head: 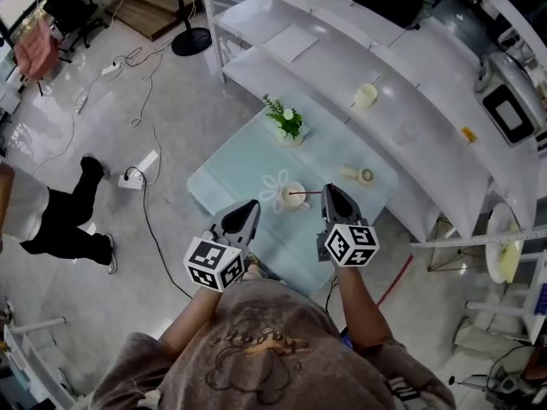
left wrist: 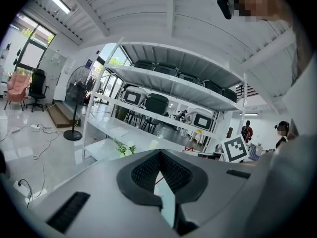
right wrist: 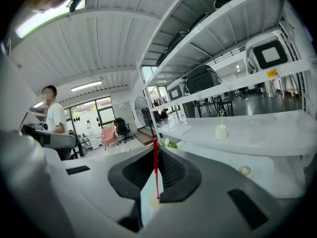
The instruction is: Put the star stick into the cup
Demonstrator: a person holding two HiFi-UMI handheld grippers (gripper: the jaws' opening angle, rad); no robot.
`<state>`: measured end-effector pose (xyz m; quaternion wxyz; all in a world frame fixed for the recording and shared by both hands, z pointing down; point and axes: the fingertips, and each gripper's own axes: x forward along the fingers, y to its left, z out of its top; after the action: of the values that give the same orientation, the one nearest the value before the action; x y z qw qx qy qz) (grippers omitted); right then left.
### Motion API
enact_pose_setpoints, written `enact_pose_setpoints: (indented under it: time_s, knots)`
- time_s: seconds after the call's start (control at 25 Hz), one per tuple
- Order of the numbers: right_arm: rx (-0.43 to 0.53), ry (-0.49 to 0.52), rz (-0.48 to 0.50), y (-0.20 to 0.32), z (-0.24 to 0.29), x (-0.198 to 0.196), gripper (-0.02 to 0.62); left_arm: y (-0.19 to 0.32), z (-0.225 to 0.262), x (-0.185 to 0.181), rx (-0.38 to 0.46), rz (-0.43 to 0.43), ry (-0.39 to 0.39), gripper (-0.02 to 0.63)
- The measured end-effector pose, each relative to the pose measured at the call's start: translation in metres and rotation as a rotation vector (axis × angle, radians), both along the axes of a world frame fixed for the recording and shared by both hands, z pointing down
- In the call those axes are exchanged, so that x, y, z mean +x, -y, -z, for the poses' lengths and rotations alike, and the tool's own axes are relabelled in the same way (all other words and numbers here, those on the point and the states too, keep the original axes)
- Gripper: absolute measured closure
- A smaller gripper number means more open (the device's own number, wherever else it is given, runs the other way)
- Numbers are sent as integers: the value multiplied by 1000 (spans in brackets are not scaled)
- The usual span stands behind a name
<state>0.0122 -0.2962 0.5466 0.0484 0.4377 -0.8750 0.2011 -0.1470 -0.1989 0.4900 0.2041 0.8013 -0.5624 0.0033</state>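
Risk lies mostly in how the star stick [head: 309, 194] is carried. The right tool [head: 329, 191] is clamped on one end of the thin red shaft, which reaches out nearly level toward the cup [head: 293, 199]. The shaft's far end is at or over the cup's mouth. I cannot tell whether it has dipped inside, and the star itself is too small to make out.

The left tool [head: 255, 203] is closed on nothing. It hangs near the cup on the side away from the right tool and does not touch it.

- **Falling out:** let go at this flat angle, the stick would likely lie across the rim and tip out onto the bench [head: 224, 188]. It probably has to be stood more upright over the cup first.
- **Knocking the cup:** the cup looks small and light, and nothing steadies it. A poke from the stick's end against its wall or rim could slide it or knock it over.
- **Twisting in the grip:** the shaft is thin, and in the right gripper view it [right wrist: 155, 167] runs as a bare line between the pads. It may swing if its free end catches the rim.
- **A bump from the left:** the left tool is close enough to the cup to hit it if it drifts.

The plant [head: 286, 120] stands well beyond the cup and looks safe.
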Motion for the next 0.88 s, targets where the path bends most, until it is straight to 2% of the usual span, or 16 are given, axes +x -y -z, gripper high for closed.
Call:
enact_pose_setpoints:
  time_s: [0.52,0.88]
  knots:
    - [-129,7,20,15,-66,-9,575,7,-16,-7,-37,23,3,584]
    - [-205,27,-9,17,-95,-2,575,2,-22,-15,-59,52,-2,584]
